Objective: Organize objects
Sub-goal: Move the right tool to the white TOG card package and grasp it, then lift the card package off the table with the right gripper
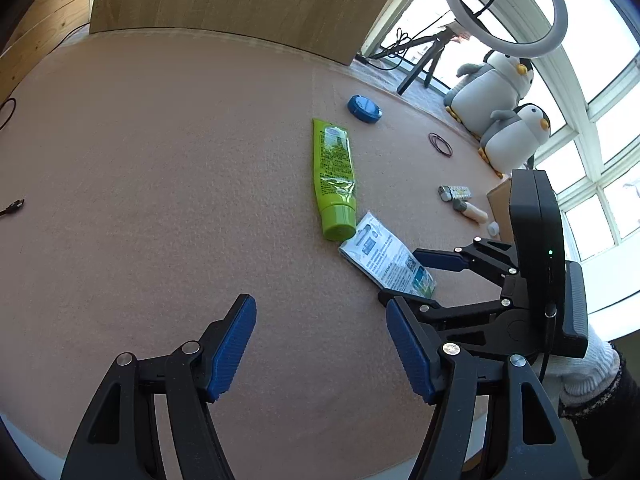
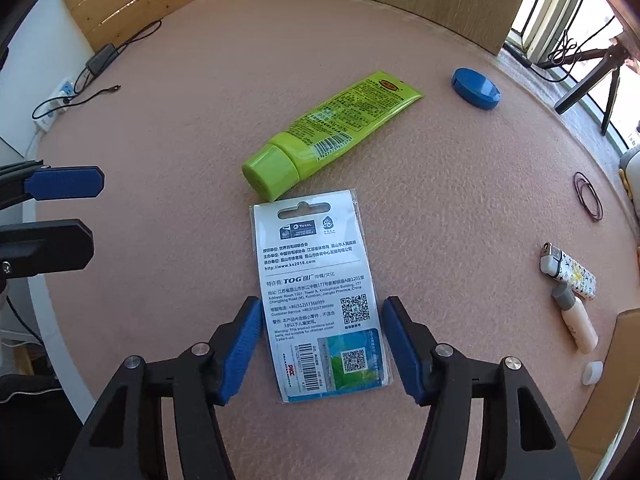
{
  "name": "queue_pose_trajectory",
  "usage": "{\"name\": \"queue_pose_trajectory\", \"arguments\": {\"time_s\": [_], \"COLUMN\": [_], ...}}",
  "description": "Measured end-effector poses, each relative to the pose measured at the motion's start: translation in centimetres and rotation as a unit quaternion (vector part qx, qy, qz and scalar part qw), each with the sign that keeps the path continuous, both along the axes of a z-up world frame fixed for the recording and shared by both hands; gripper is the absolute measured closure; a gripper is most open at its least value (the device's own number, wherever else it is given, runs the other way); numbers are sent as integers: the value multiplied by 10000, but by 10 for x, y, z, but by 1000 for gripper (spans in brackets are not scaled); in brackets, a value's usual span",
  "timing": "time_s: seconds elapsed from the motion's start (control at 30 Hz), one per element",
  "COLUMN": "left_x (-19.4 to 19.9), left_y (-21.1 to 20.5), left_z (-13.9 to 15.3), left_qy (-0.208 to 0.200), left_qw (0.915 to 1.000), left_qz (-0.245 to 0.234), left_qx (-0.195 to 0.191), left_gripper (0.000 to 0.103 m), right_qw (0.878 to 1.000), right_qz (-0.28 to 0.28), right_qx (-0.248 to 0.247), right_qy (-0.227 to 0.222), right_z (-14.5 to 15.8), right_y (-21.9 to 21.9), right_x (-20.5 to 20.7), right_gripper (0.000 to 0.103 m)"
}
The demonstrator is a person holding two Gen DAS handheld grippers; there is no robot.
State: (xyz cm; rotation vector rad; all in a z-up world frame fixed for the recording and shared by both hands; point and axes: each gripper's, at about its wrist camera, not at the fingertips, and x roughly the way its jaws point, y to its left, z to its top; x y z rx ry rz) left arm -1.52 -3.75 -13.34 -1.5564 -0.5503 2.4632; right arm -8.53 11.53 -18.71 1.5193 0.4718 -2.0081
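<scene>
We hold both grippers over a desk (image 2: 192, 92) covered in pinkish felt. In the right wrist view, our right gripper (image 2: 318, 350) has its jaws spread wide, 1 blue pad on each side of a flat packet (image 2: 316, 292) lying printed side up at the lower middle of the frame; the pads stand just beside its long edges and we cannot tell whether they touch it. Just above the packet's top edge lies a green tube (image 2: 328, 132), cap toward the packet, slanting to the upper right. A blue round tin (image 2: 476, 88) sits in the upper right, well apart from the tube. At the right edge we see thin hair ties (image 2: 587, 196), below them a patterned lighter (image 2: 568, 272) and, just beside it, a small cream bottle (image 2: 578, 320) with a grey cap, then a white cap (image 2: 593, 372) near a cardboard box (image 2: 612, 392).

In the left wrist view, our left gripper (image 1: 320, 352) hangs over bare felt at the bottom of the frame, jaws released and holding nothing. At the right of that frame the right gripper reaches to the packet, held by a hand (image 1: 588, 372) in a white knit glove. 2 plush penguins (image 1: 500, 104) sit by the window in the upper right, under a ring light (image 1: 460, 12).
</scene>
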Motion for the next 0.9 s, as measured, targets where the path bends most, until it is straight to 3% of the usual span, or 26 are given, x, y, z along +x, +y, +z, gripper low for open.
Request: {"name": "queue_pose_trajectory", "arguments": {"time_s": [0.2,0.43,0.53,0.7,0.83,0.9], "left_x": [-8,-16,-21,-30,-34,-35], "left_y": [8,20,27,45,56,58], "left_z": [-1,-2,-3,-5,-4,-4], "left_qy": [0,-8,-14,-29,-4,6], "left_qw": [9999,9995,9992,9982,9974,9972], "left_qz": [-132,-300,-401,-586,-709,-736], "left_qx": [-32,-58,-53,-76,-88,-94], "left_gripper": [32,32,32,32,32,32], "right_qw": [9975,9858,9801,9767,9818,9850], "right_qz": [-566,-1374,-1679,-1765,-1566,-1467], "right_qx": [-431,-930,-1018,-1215,-1068,-910], "right_qy": [30,259,293,131,78,57], "right_z": [9,32,39,36,33,30], "right_y": [22,56,74,83,80,78], "right_x": [10,25,26,22,22,22], "right_gripper": [50,51,96,91,61,53]}}
